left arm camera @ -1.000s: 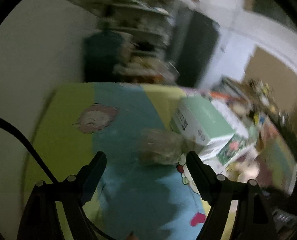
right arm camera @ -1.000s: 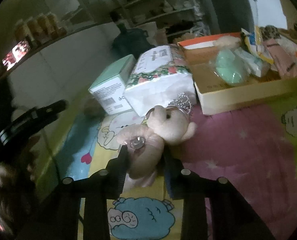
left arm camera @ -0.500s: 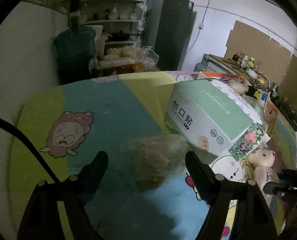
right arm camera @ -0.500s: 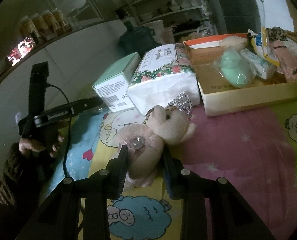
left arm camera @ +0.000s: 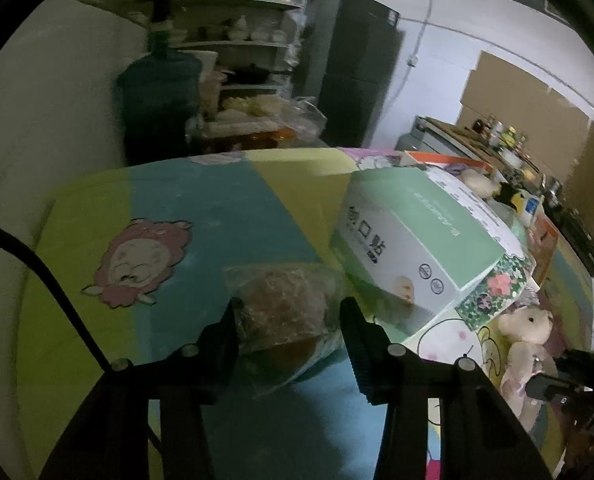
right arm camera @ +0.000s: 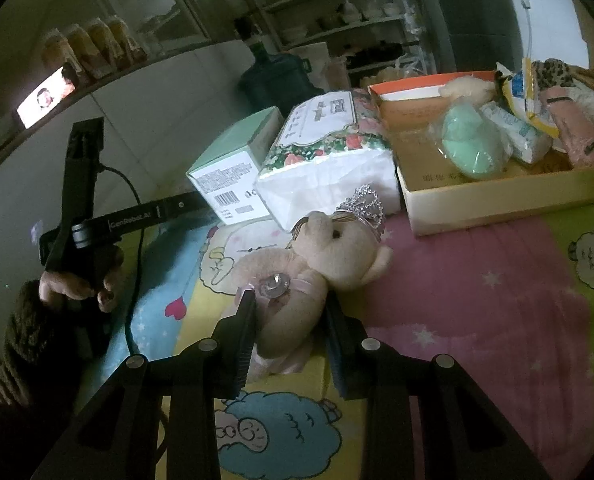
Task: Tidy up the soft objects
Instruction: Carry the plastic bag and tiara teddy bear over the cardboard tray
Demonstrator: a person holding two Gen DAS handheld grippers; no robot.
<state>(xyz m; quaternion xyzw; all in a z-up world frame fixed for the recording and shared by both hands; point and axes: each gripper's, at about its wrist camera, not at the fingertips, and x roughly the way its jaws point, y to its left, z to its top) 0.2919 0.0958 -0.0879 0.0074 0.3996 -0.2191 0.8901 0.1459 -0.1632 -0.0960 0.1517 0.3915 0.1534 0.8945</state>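
A crinkly clear bag of brownish fluff [left arm camera: 285,312] lies on the cartoon-print desk [left arm camera: 201,216], just beside a mint-green carton [left arm camera: 417,240]. My left claw [left arm camera: 289,320] has just been closing and now squeezes it between ridged black fingers. My right claw [right arm camera: 289,316] is clenched on a plush beige teddy bear [right arm camera: 317,264] with a glittering tiara, near a cardboard tray [right arm camera: 497,200].
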